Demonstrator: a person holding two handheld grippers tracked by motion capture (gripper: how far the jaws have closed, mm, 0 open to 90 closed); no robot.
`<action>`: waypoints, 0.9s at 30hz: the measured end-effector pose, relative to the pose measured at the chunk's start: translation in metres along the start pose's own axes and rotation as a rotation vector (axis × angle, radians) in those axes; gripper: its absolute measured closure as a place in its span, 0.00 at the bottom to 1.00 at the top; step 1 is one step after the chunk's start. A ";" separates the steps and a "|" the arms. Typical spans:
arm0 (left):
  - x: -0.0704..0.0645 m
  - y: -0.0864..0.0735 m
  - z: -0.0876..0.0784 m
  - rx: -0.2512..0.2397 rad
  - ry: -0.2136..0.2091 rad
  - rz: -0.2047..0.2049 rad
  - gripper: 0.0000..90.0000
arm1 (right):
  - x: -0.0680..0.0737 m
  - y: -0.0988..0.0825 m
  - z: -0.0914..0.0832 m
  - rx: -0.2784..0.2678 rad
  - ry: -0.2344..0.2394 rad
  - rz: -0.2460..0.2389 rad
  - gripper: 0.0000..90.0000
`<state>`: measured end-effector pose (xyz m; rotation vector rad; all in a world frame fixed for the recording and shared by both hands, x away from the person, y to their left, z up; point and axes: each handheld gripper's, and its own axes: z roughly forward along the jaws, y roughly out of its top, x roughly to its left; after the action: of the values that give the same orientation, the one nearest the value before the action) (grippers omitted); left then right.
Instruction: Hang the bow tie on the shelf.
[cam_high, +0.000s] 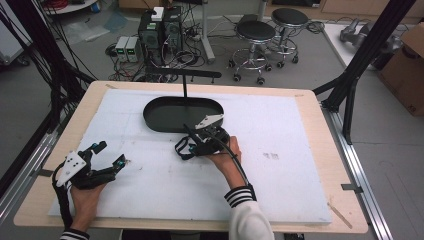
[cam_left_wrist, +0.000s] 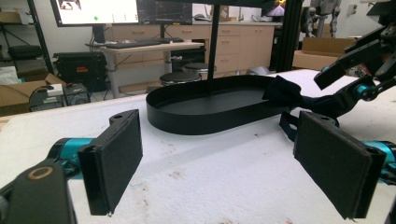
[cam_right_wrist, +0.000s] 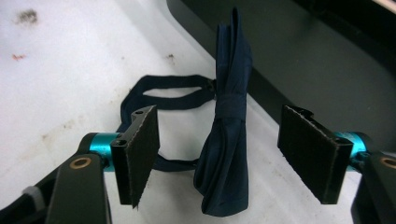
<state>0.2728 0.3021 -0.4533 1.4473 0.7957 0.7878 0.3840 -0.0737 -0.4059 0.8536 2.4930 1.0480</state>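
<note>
One bow tie, one tray, two grippers. The bow tie is dark navy, of smooth, slightly glossy cloth, pleated and cinched by a band at its middle; a thin strap of the same colour loops out from the knot and lies flat on the white desk. It stands on edge on the desk just beside the near wall of the tray — a black, shallow oval with a thin post rising at its far side.

The right gripper has its fingers spread on either side of the bow tie, apart from the cloth. The left gripper rests near the desk's left edge, well apart from the tie — fingers spread, nothing between them.
</note>
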 end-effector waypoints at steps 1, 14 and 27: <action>0.000 0.000 0.000 -0.001 0.000 0.000 0.18 | 0.000 0.000 0.001 0.008 -0.002 -0.003 0.34; 0.000 0.000 0.000 -0.001 0.000 -0.003 0.18 | 0.000 -0.001 0.017 0.058 -0.043 0.005 0.52; 0.001 0.000 0.000 -0.002 -0.001 -0.003 0.18 | -0.001 -0.002 0.022 0.089 -0.062 0.012 0.65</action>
<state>0.2728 0.3027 -0.4534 1.4444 0.7962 0.7857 0.3945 -0.0631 -0.4223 0.9130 2.5016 0.9059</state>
